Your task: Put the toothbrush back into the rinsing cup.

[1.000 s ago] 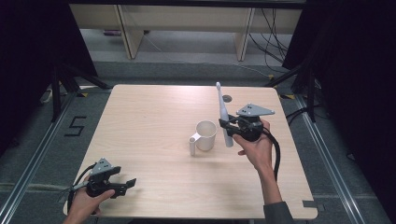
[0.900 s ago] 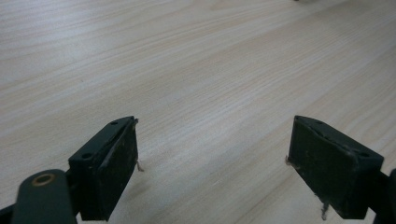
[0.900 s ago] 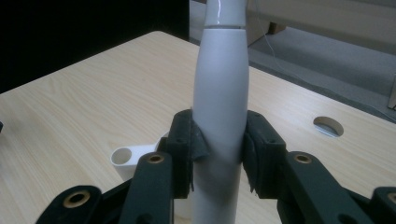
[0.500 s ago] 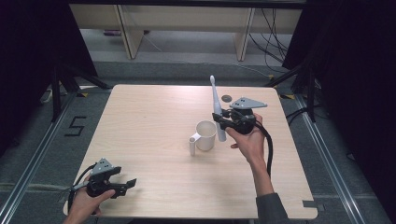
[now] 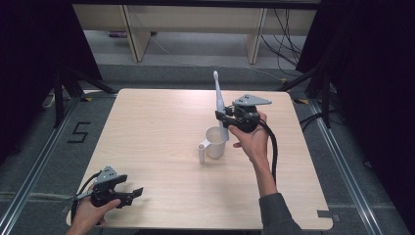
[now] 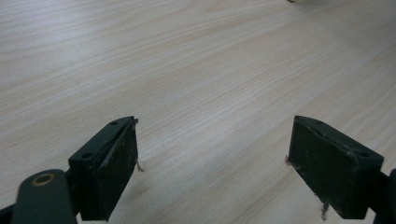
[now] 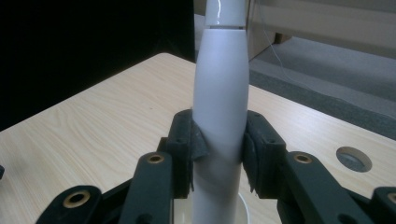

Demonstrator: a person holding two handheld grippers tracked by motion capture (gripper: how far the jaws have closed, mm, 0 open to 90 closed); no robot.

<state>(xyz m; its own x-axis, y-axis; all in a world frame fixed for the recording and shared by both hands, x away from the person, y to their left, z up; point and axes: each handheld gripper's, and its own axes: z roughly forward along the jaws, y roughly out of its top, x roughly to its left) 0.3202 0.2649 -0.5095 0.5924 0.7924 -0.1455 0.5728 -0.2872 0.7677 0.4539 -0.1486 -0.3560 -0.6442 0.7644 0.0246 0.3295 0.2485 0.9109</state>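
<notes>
The right tool (image 5: pixel 221 117) pinches an electric toothbrush (image 5: pixel 219 105) upright, its base over the white mug (image 5: pixel 215 142) mid-table (image 5: pixel 147 127). The step looks like lowering it in; next, descend straight, then release. The left tool (image 5: pixel 133 194) rests spread, empty.

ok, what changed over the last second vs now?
The right gripper, shut on the electric toothbrush, carried it leftward across the table until its lower end sits over the white mug; the brush went from leaning to nearly upright. The grip didn't change, fingers clamped on the handle. The mug stayed put, and the left gripper rested open at the near left corner.
</notes>
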